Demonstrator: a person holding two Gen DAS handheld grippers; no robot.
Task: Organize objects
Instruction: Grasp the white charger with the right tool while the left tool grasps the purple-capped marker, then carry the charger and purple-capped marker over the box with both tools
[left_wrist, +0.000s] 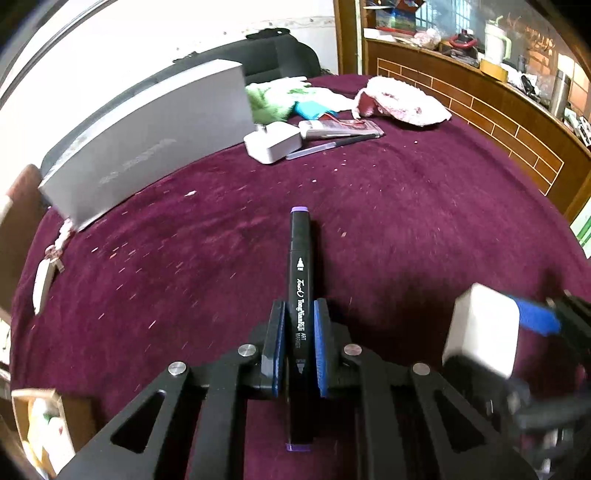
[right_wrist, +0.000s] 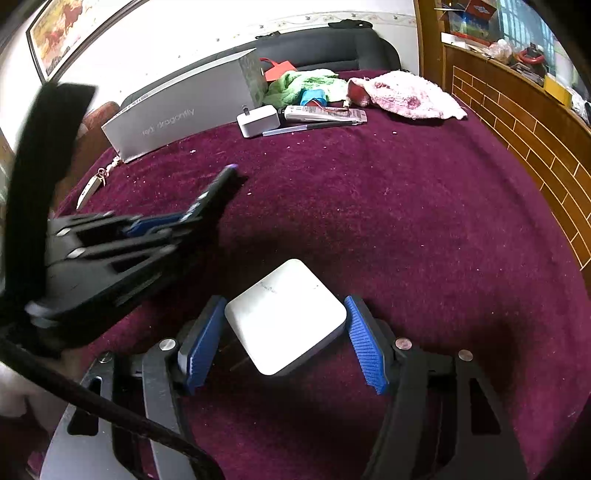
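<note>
Your left tongs are pinching the black art marker between their blue pads, about midway along its barrel. The marker runs straight out ahead of the tongs, its purple-capped end forward and raised off the maroon cloth of the surface.

Your right tongs hold the white square box. The box sits corner-on between the two blue pads; the left pad meets its left corner and the right pad meets its right corner. It is tilted, and whether it rests on the cloth you cannot tell from either view. In the left wrist view the same box shows blurred at the right, with a blue pad against it.

Toward the far edge of the surface lies a long grey carton. Just beside its right end sit a white plug adapter, a pen, a flat packet, a green cloth and a pink knitted cloth. Near the far left corner, by the carton's other end, a small pale tag on a ring lies on the cloth.
</note>
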